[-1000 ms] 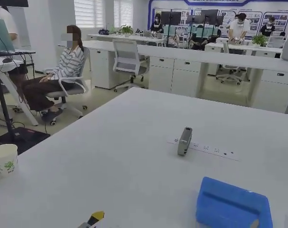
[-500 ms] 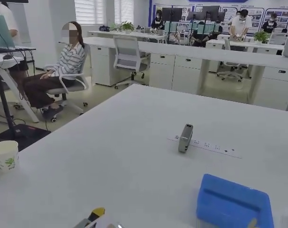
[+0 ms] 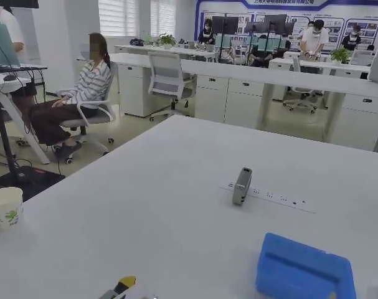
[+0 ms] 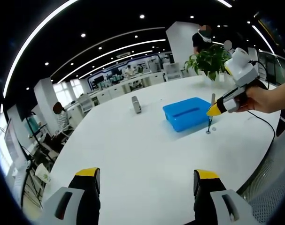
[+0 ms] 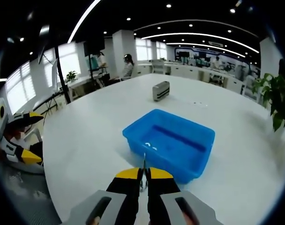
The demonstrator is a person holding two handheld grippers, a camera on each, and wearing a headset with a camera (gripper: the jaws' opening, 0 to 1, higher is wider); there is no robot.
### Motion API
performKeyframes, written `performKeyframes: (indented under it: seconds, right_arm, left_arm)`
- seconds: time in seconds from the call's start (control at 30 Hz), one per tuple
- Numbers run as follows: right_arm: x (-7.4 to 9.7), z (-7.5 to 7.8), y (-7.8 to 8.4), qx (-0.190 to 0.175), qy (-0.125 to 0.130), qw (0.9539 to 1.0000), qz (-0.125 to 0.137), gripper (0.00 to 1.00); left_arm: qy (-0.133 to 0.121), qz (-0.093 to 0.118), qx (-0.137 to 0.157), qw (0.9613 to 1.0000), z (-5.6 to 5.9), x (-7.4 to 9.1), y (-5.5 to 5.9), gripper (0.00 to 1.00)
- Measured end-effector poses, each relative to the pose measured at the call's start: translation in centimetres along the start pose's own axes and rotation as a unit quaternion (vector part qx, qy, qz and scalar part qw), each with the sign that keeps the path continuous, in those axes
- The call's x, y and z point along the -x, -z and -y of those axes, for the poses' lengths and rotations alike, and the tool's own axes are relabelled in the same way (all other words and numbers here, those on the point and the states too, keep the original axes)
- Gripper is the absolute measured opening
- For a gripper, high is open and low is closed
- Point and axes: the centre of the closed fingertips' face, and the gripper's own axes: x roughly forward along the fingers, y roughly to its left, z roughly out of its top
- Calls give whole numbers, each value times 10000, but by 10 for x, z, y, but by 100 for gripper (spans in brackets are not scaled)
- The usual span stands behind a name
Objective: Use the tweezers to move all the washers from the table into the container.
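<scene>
Head view barely altered from a second ago; right gripper (image 5: 144, 173) clamped on the tweezers (image 5: 143, 161), tips at the table (image 4: 133, 154) beside the blue container (image 5: 173, 140) holding apparent washers (image 5: 150, 147); left gripper (image 4: 147, 172) jaws apart, empty; next pick-up judged pending.

Head view above the table (image 3: 145, 205) — gripper views low, near, blue container (image 3: 304, 268) common to all.

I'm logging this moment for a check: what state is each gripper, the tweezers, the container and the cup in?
Left gripper: open, jaws wide apart, holding nothing.
Right gripper: shut on the tweezers.
Tweezers: held, tips pointing down close beside the container.
Container: upright, open-topped, a few small pale pieces inside.
Paper cup: upright on the table.
</scene>
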Motion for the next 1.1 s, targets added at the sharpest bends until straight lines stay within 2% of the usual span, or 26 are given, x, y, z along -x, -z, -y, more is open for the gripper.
performKeyframes:
  seconds: [0.23, 0.43, 0.73, 1.1]
  right_arm:
    - [3, 4, -5, 59, 11, 10000, -35, 1]
    - [8, 7, -17, 100, 33, 9999, 66, 1]
    - [16, 9, -31, 205, 98, 9996, 158, 1]
    - [25, 10, -55, 252, 108, 9988, 406, 1]
  left_arm:
    - [11, -6, -20, 10000, 1, 0, 0, 83]
    - [-98, 72, 70, 9999, -5, 1, -2, 83]
    - [-97, 74, 80, 9999, -5, 2, -3, 83]
    - [-143, 94, 112, 9998, -7, 2, -3, 82]
